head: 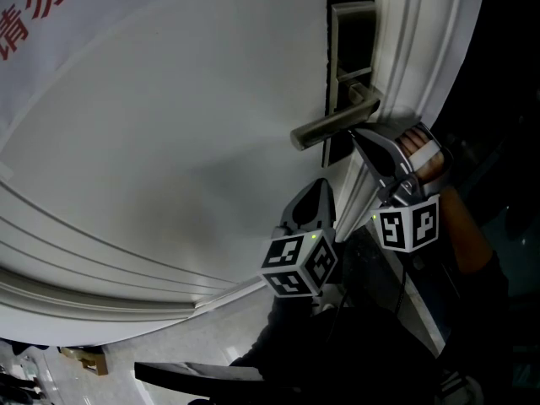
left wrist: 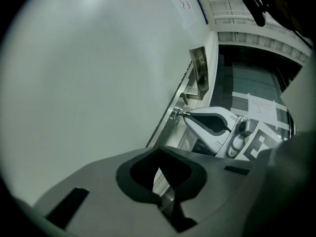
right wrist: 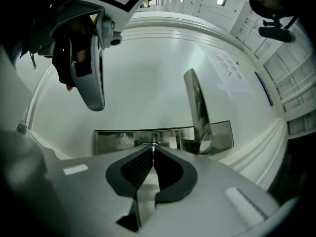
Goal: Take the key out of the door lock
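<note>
The metal lock plate (head: pixel 350 24) with its lever handle (head: pixel 333 126) sits on a white door (head: pixel 169 142). My right gripper (head: pixel 355 132) reaches in just under the handle. In the left gripper view its tips (left wrist: pixel 184 114) pinch a small metal key (left wrist: pixel 176 113) that sticks out of the plate edge. In the right gripper view the right gripper (right wrist: pixel 154 146) is shut against the lock plate (right wrist: pixel 113 139), beside the handle (right wrist: pixel 197 107). My left gripper (head: pixel 321 184) hangs lower, off the door, with its jaws (left wrist: pixel 158 168) shut on nothing. The key is hidden in the head view.
The door's moulded frame (head: pixel 422 49) runs right of the lock. A paper notice with red print (head: pixel 34 24) hangs on the door at upper left. A person's hand (head: pixel 422 154) holds the right gripper. The left gripper (right wrist: pixel 94 105) shows at upper left of the right gripper view.
</note>
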A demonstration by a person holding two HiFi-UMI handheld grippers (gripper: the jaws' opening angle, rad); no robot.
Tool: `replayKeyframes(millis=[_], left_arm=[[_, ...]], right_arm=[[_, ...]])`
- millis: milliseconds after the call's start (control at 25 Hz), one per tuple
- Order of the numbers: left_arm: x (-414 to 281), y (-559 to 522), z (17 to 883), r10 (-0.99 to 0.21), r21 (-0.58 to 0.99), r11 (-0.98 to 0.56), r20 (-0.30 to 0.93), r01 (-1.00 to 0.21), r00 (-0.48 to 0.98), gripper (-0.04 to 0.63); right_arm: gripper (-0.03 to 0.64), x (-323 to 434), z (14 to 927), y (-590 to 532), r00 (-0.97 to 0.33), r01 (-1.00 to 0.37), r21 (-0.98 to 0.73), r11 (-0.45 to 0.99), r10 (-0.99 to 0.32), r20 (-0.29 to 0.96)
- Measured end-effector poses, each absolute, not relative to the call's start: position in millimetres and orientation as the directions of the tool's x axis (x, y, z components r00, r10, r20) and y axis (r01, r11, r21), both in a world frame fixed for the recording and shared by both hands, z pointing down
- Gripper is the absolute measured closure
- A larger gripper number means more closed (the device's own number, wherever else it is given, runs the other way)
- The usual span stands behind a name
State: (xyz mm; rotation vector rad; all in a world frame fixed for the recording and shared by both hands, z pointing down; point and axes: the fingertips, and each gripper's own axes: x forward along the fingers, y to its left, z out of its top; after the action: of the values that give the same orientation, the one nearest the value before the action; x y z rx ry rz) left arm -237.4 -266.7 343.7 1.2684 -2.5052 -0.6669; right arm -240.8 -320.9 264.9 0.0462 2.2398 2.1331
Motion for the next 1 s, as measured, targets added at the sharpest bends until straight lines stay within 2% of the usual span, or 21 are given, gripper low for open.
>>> replayKeyframes(millis=[1000], left_arm=[[-237.6,-266.0,343.3,-0.805,0.516,0.515,0.016,-0.685,-0.593,0.597]], right_arm=[[0.606,-239.9,266.1,-321.6,-0.999,-0.026,1.0,-0.018,0.048,-0.025]])
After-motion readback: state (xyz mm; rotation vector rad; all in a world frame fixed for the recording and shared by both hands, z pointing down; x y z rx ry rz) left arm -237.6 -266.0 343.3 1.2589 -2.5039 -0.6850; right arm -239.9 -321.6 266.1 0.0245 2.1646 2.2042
